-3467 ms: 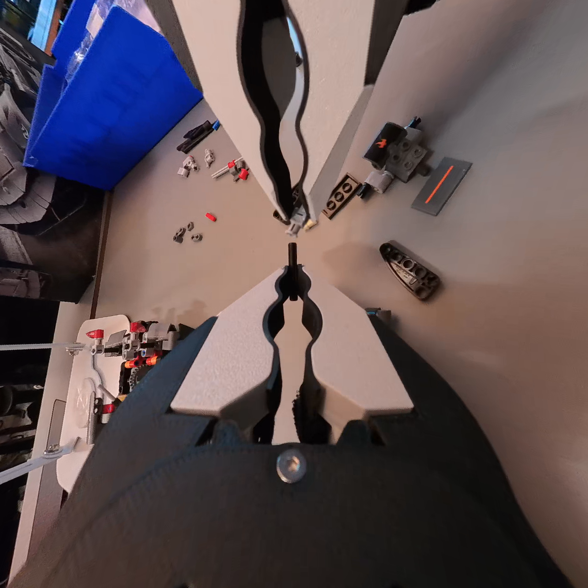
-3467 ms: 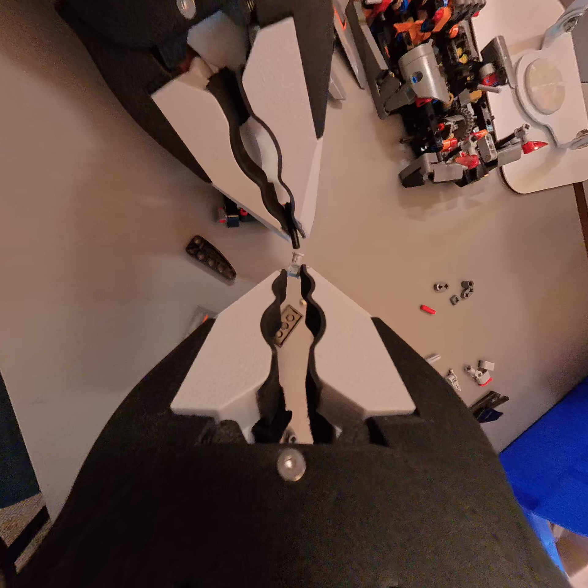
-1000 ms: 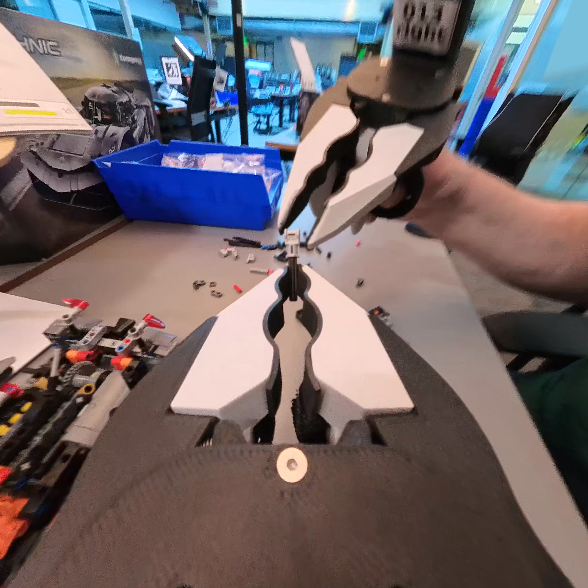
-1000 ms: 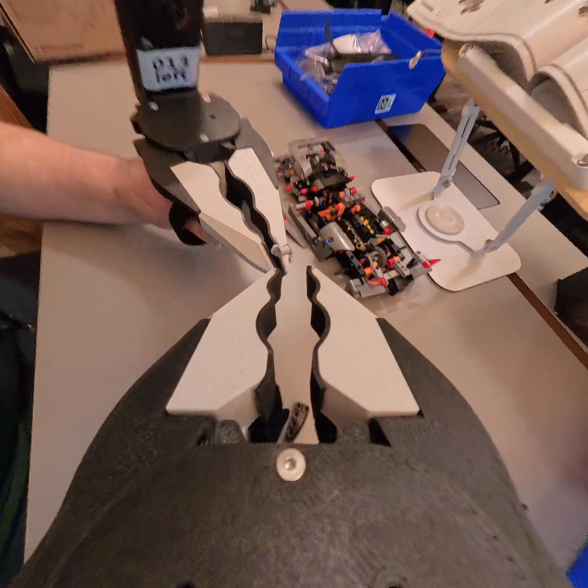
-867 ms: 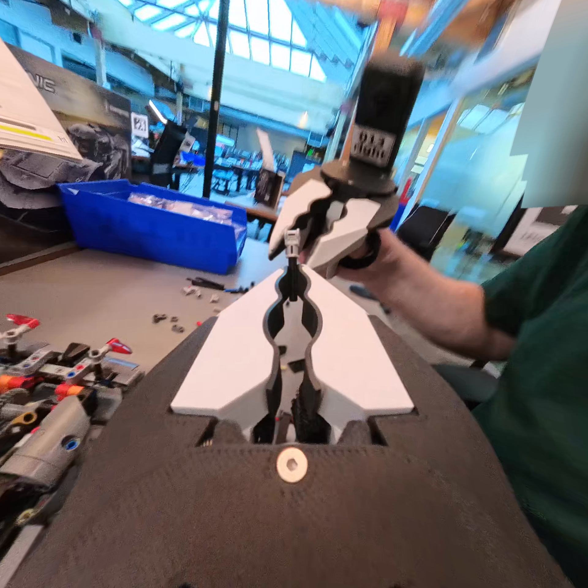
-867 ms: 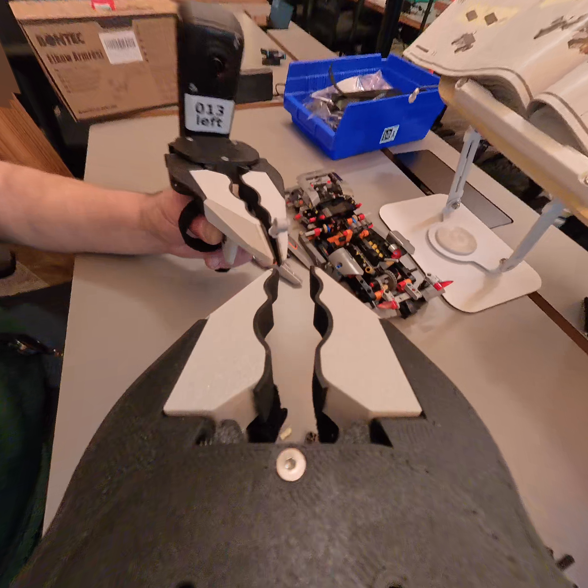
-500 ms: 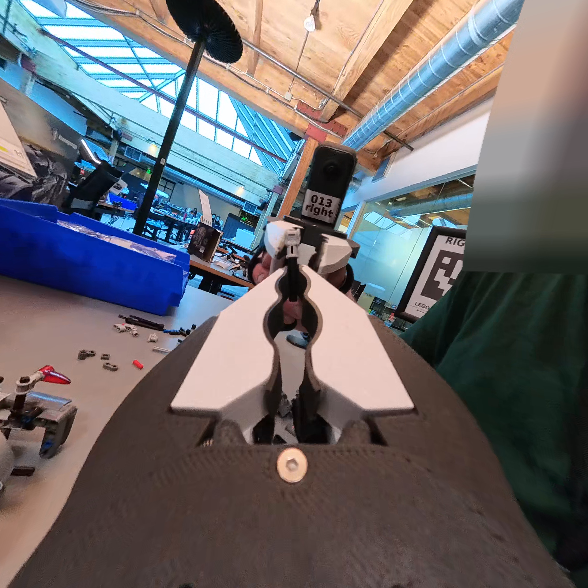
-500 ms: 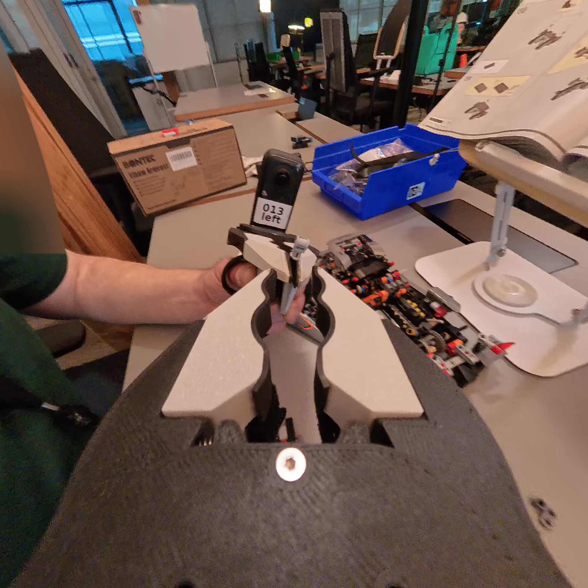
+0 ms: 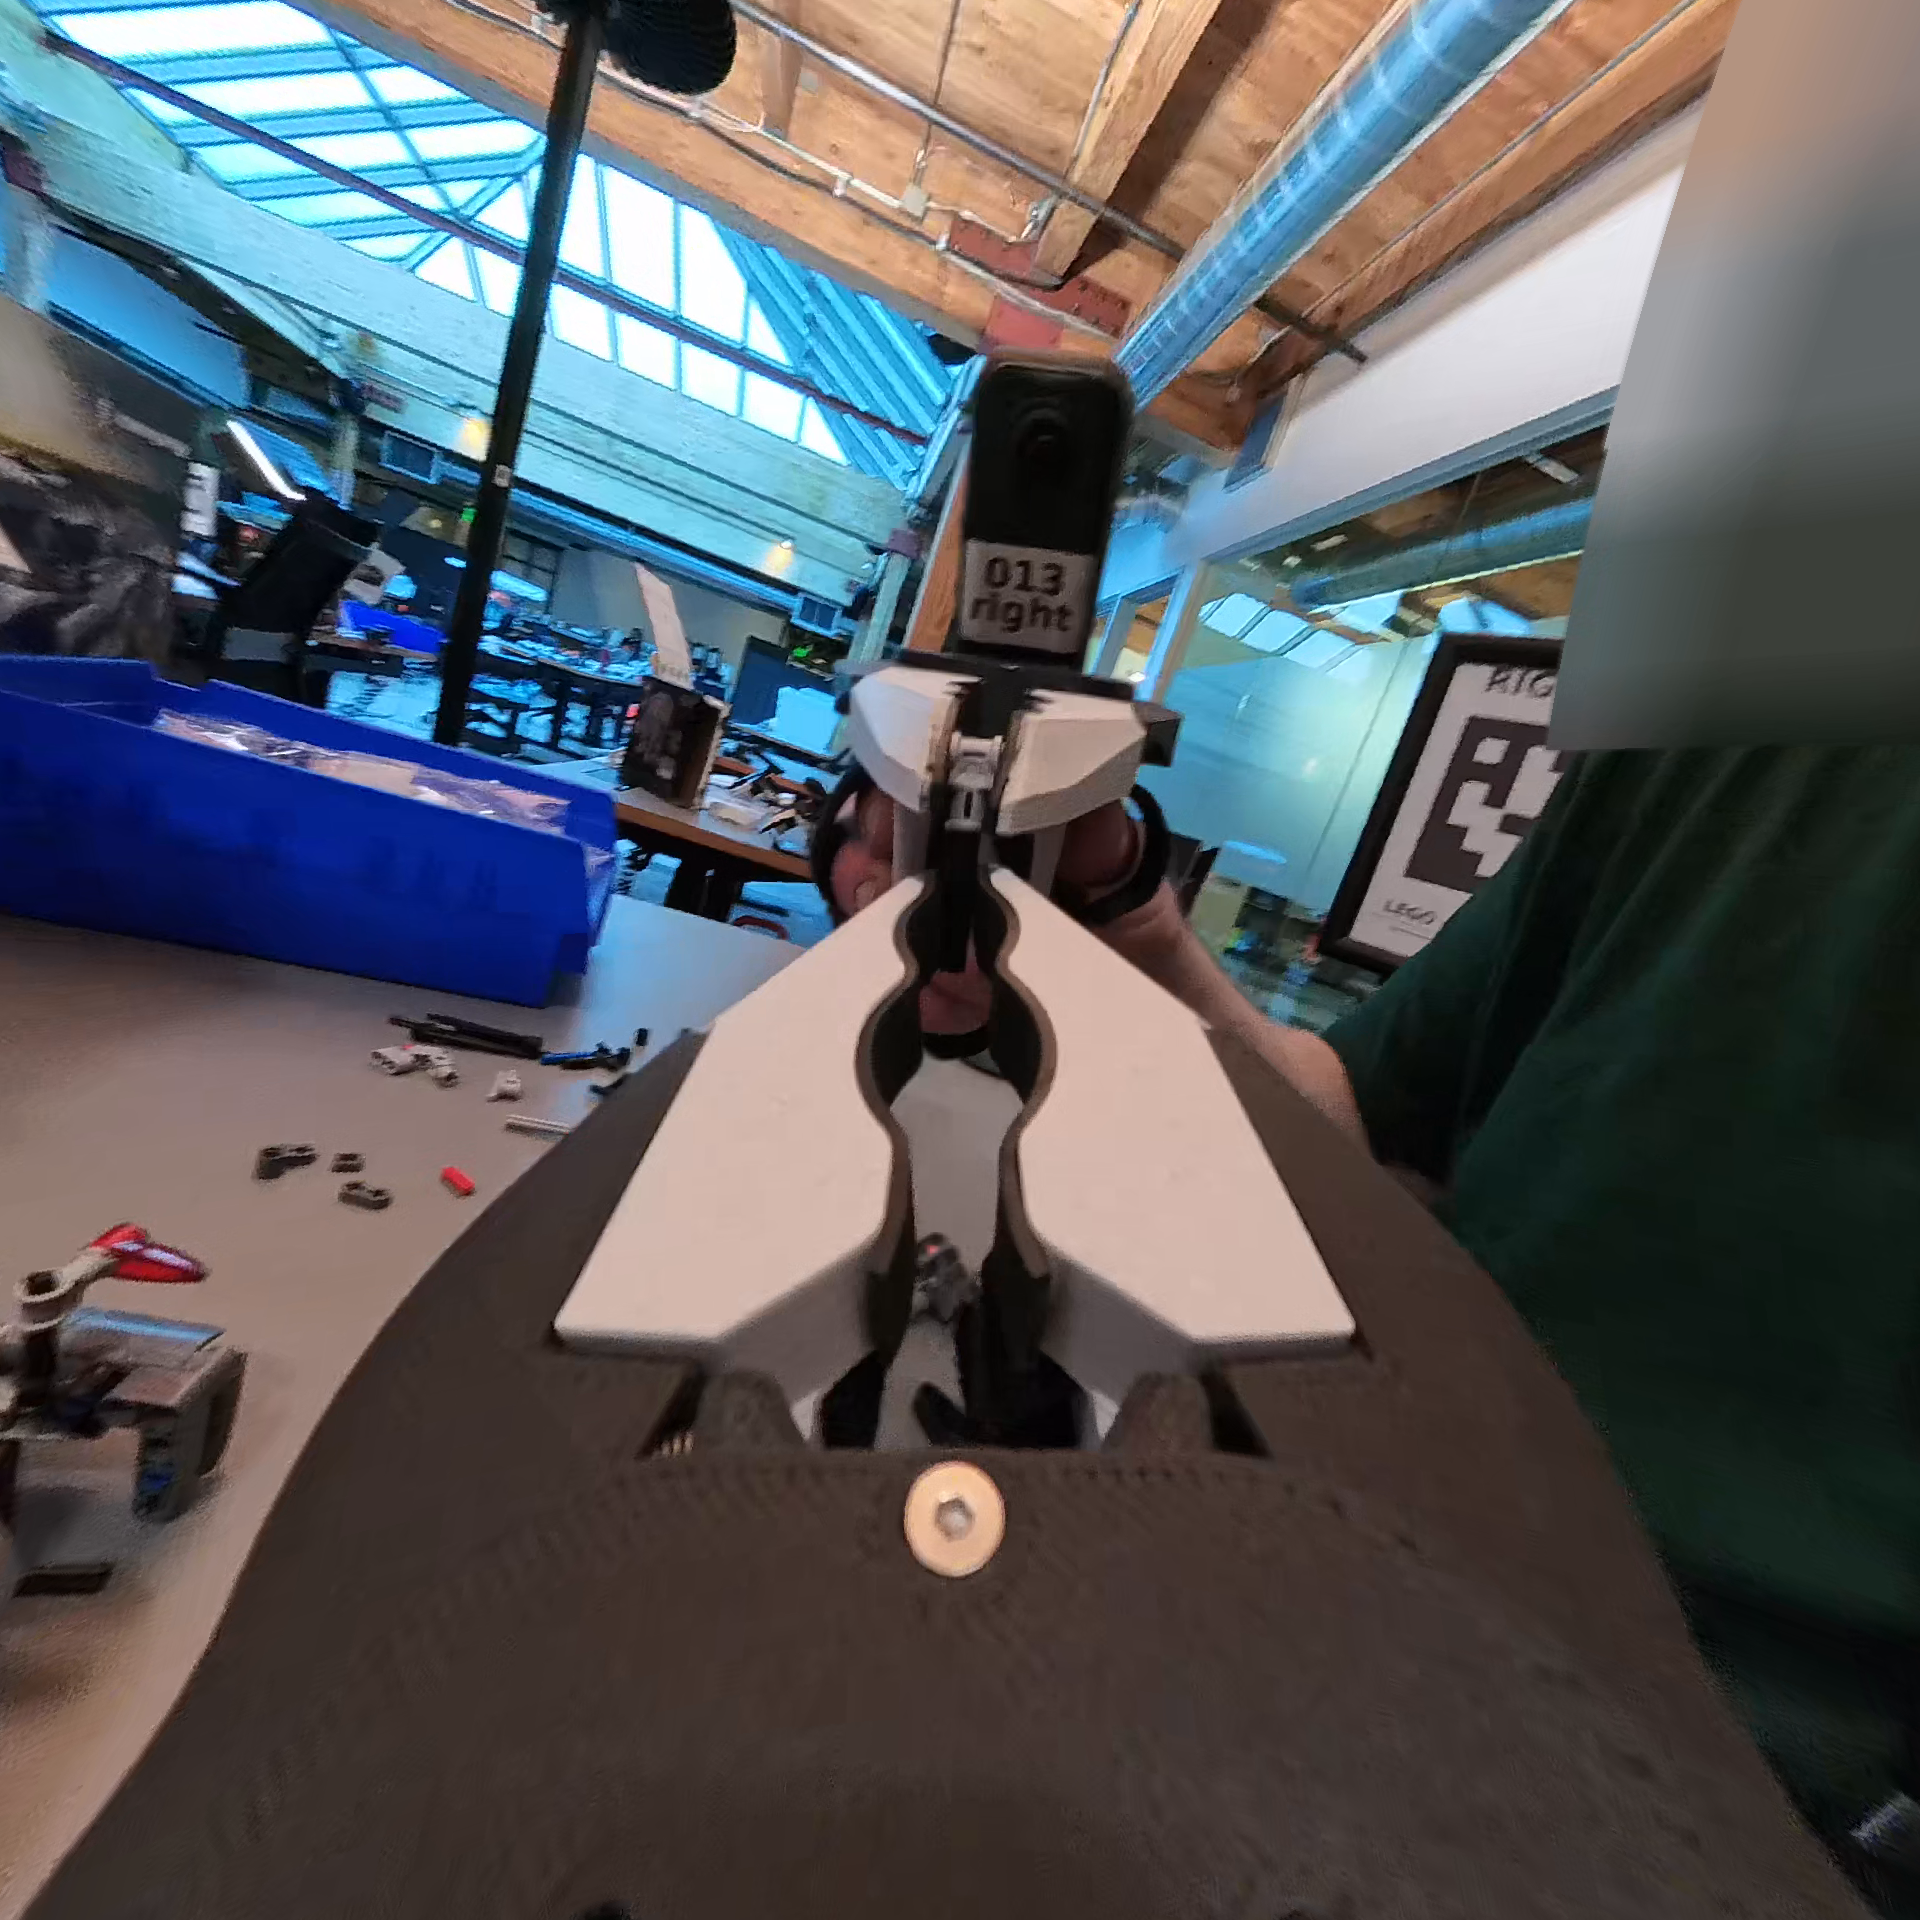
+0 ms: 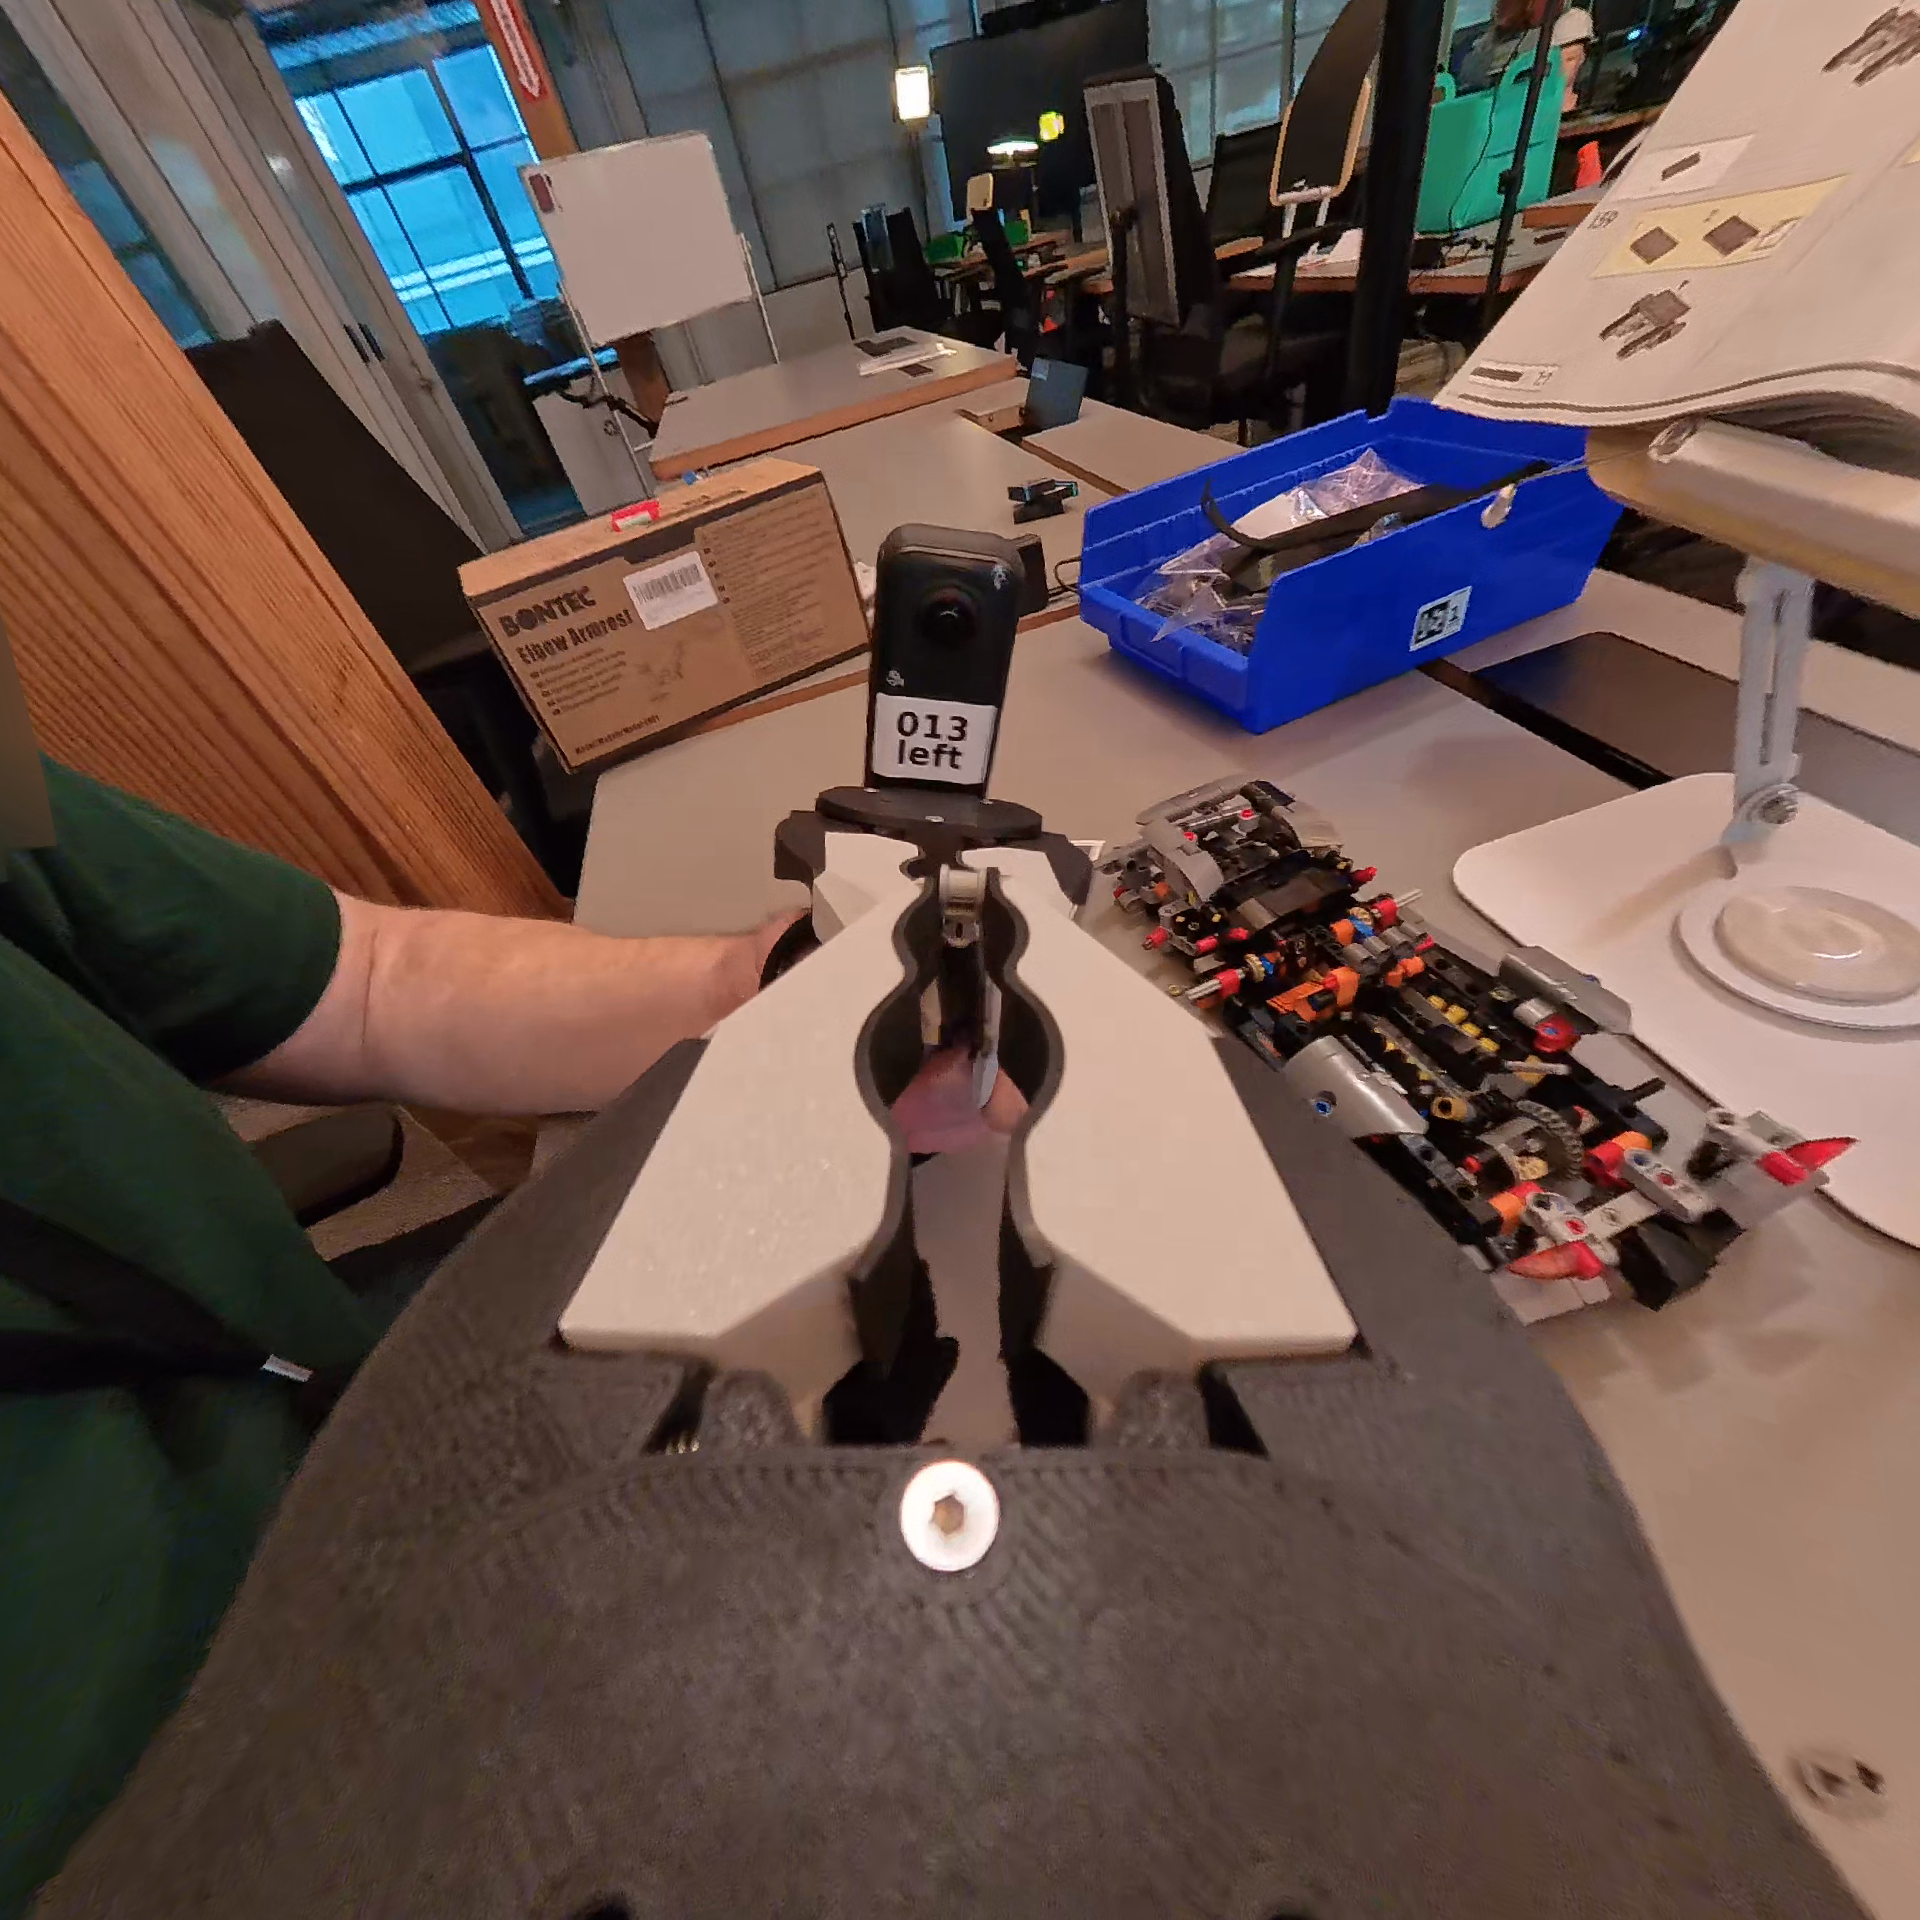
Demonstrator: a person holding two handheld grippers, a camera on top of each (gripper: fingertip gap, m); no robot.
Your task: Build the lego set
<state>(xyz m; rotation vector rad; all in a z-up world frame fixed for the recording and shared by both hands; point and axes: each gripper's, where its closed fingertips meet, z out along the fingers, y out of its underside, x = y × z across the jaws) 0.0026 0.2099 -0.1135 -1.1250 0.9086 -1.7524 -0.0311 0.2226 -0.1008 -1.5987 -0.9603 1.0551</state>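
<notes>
My left gripper (image 9: pixel 956 896) is shut on a thin black axle (image 9: pixel 954 920) that bears a small light grey connector (image 9: pixel 972 777) on its far end. It is held up in the air above the table. My right gripper (image 10: pixel 958 885) faces it tip to tip, and its fingers are closed on the same grey connector (image 10: pixel 962 902). The right gripper also shows in the left wrist view (image 9: pixel 977 769), and the left gripper in the right wrist view (image 10: pixel 925 873). The part-built lego car (image 10: pixel 1403 1039) lies on the table to the right; its end shows in the left wrist view (image 9: pixel 104 1371).
A blue bin (image 10: pixel 1351 623) of bagged parts stands at the back (image 9: pixel 291 862). Several loose small pieces (image 9: pixel 353 1179) lie on the table. A white stand (image 10: pixel 1621 894) holds the instruction book (image 10: pixel 1714 260). A cardboard box (image 10: pixel 665 613) stands behind. A person's arm (image 10: pixel 520 997) holds the left gripper. Left and right tips are no more than a few centimetres apart. Both grippers' tips are roughly 20 centimetres from the part-built lego car (image 10: pixel 1403 1039).
Both grippers have lifted off the table and tilted level, facing each other. The right gripper had let go and opened; now it has closed on the grey connector on the axle.
</notes>
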